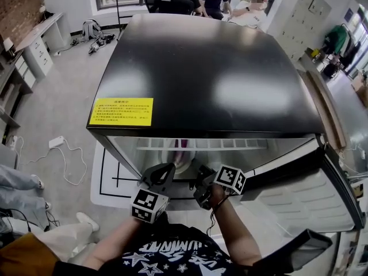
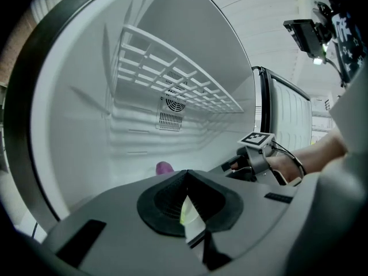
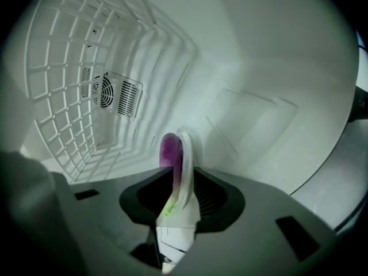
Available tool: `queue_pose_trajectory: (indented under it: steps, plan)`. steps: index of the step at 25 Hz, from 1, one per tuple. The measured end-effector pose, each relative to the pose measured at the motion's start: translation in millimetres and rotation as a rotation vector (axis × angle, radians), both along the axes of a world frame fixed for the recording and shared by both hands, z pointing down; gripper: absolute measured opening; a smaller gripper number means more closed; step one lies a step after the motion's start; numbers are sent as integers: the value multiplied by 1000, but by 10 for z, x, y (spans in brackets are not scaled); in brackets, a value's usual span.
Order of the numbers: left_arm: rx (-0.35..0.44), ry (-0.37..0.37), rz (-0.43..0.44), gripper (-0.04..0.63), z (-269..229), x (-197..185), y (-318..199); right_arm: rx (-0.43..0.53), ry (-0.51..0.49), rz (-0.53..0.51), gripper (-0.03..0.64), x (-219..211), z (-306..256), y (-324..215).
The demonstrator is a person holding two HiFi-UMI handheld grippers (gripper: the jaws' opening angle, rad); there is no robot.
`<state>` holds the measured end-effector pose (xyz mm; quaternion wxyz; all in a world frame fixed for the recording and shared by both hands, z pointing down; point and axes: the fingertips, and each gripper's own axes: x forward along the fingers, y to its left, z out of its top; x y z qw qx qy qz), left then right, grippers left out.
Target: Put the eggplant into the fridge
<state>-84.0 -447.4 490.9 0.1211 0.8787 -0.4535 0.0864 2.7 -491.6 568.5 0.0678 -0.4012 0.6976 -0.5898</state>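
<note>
Both forearms extend forward from the bottom edge of the head view, side by side and near each other. The left forearm [image 1: 112,237] is bare and carries the left claw [image 2: 187,174]. Its jaws are closed tip to tip with nothing between them, and the left marker cube [image 1: 149,204] faces up. The right forearm [image 1: 236,232] is also bare, with a dark cord [image 1: 215,213] at the wrist. The right hand [image 1: 217,197] grips the right claw [image 3: 179,177], with the right marker cube [image 1: 231,179] uppermost. The right claw's jaws are clamped on the eggplant [image 3: 171,151], which projects past the tips. The right claw sits slightly ahead of the left claw.
</note>
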Motion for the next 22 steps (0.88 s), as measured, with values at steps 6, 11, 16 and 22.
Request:
queue_pose_trajectory:
  steps: [6,11,16,22]
  plan:
    - [2,4,-50,8,-30,7,122,49,-27,-60,95,-48,-130,196]
    - [1,6,-83,9,-60,61,296,100,-86,-121,95,-87,-327,379]
    - [4,6,-107,9,-83,160,489,136,-128,-198,94,-87,-473,663]
    - [9,-6,-144,8,-100,265,726,220,-55,-306,94,-53,-613,1025]
